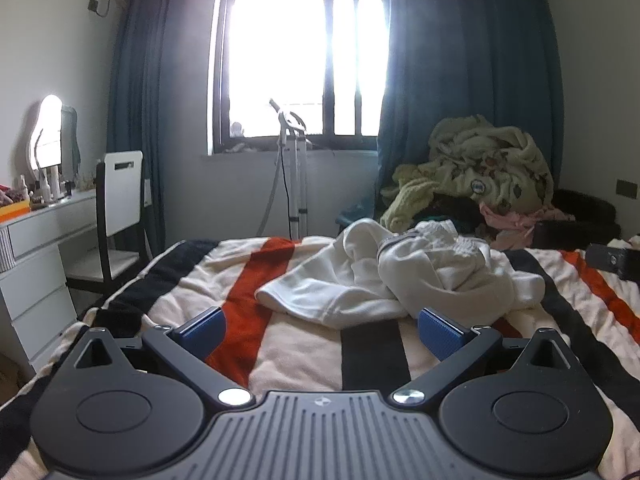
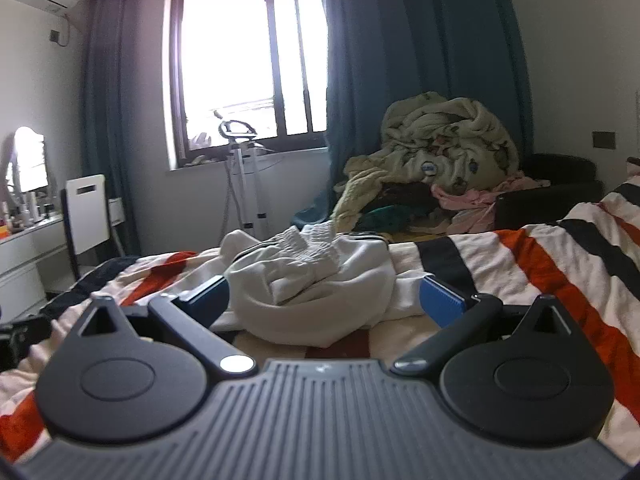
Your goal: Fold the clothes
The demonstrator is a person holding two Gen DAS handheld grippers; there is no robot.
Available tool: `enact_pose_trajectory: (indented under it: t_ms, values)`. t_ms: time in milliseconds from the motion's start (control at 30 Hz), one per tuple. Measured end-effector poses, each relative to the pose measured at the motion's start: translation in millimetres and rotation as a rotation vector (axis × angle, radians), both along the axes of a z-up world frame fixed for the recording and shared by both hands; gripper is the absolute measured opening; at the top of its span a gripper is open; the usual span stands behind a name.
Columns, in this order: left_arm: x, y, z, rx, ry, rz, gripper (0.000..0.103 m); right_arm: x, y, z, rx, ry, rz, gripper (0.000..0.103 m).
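Right now I have both tools spread apart and holding nothing: the left tool [image 1: 322,330] hovers just short of the white garment [image 1: 384,276], which lies crumpled on the striped bed cover [image 1: 288,356] ahead and slightly right of it; the right tool [image 2: 324,300] has the same heap straight ahead between its fingers. I judge the cloth soft, light and limp, likely to sag and slide. A hem or the ribbed band [image 2: 312,246] looks the surest hold.
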State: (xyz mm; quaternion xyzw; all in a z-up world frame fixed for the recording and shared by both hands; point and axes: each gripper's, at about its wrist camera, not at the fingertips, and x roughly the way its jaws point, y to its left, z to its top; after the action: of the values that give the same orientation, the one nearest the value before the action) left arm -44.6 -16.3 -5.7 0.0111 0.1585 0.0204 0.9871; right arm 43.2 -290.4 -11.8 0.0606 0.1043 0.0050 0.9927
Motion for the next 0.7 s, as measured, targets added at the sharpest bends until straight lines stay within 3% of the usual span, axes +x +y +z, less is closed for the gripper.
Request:
enact_pose_trajectory:
  t_ms: [200,367,533,700]
  values:
    - [8.5,-14.3,-8.6,0.040,0.016,-0.010,0.102,3.0,-1.7,1.6,0.072,-0.019,-0.074,0.103]
    - [29.0,-26.8,-12.5,0.050,0.043,-0.056,0.102,0.5,-5.4,15.0,0.144,-0.108,-0.122,0.103]
    - [75.3,-49.3,-15.0,0.089,0.146,-0.154,0.102,18.8,-14.9,47.4,0.194,-0.148,-0.155,0.103]
    - [153.4,-75.3,-11.6,0.037,0.188,-0.190,0.102,38.7,-37.2,71.0,0.280,-0.151,-0.159,0.103]
